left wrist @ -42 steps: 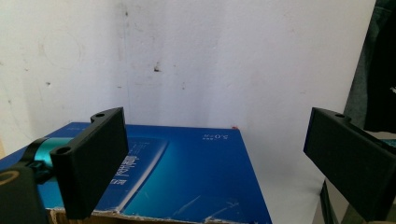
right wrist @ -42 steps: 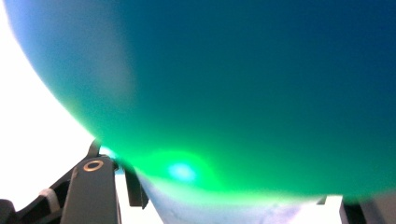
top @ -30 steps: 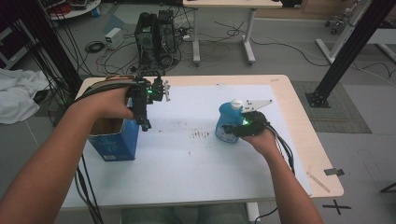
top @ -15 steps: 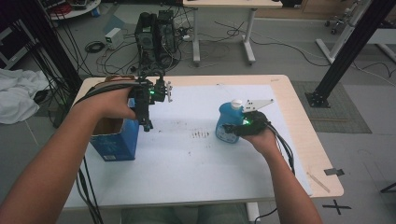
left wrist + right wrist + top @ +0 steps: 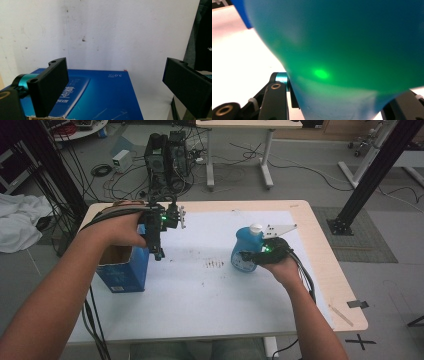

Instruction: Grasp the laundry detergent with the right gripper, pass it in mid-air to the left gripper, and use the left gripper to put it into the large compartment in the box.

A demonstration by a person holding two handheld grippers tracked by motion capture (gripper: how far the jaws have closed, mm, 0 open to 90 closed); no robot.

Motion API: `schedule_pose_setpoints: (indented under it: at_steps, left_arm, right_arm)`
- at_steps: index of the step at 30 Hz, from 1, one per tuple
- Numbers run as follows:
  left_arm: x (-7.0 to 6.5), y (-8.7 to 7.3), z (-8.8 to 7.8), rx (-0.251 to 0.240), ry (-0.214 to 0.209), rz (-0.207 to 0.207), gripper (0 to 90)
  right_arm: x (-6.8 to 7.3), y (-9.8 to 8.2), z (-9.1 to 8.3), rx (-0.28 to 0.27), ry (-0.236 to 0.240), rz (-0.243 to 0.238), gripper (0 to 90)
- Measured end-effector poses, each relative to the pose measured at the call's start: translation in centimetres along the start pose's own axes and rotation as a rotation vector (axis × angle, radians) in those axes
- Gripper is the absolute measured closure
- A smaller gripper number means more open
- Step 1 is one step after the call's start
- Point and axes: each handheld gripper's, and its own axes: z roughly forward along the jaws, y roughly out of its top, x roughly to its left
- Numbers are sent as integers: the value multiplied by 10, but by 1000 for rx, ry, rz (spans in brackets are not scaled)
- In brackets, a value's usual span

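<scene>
A blue bottle (image 5: 244,251) with a white cap stands on the white sheet at the table's right. My right gripper (image 5: 251,256) comes at it from the right and is shut on its body. In the right gripper view the bottle (image 5: 352,47) bulges between both jaws, which press on its sides. At the table's left stands an open blue box (image 5: 121,271). My left gripper (image 5: 159,251) hangs just to the right of the box's top, pointing down. In the left gripper view it (image 5: 116,66) is open with nothing between the jaws, and the box (image 5: 100,97) lies below them.
The white sheet (image 5: 200,295) covers most of the wooden table and has a few dark specks (image 5: 215,264) at its middle. Behind the table on the floor are a computer tower (image 5: 167,155) and cables. A black frame post (image 5: 372,175) stands at the right.
</scene>
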Motion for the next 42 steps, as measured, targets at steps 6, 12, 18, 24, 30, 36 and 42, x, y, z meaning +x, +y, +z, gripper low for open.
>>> schedule_pose_setpoints:
  at_steps: [6,12,18,24,30,36,42]
  left_arm:
    - [-9,6,1,6,-6,33,63]
    - [-18,10,-1,0,-10,49,63]
    - [-27,16,-5,-12,-16,70,63]
    - [-38,22,-8,-6,-16,95,63]
    - [-50,26,-7,-25,-33,116,63]
    - [-62,32,-4,-41,-61,135,63]
    - [-69,39,-1,-50,-66,156,63]
  right_arm:
    - [20,17,-16,0,37,-37,461]
    - [37,30,-18,29,66,-119,461]
    - [59,41,-12,25,130,-167,461]
    - [78,49,-5,44,183,-184,460]
    - [94,54,4,50,218,-226,461]
    - [104,52,16,61,251,-237,461]
    - [114,51,29,63,269,-255,461]
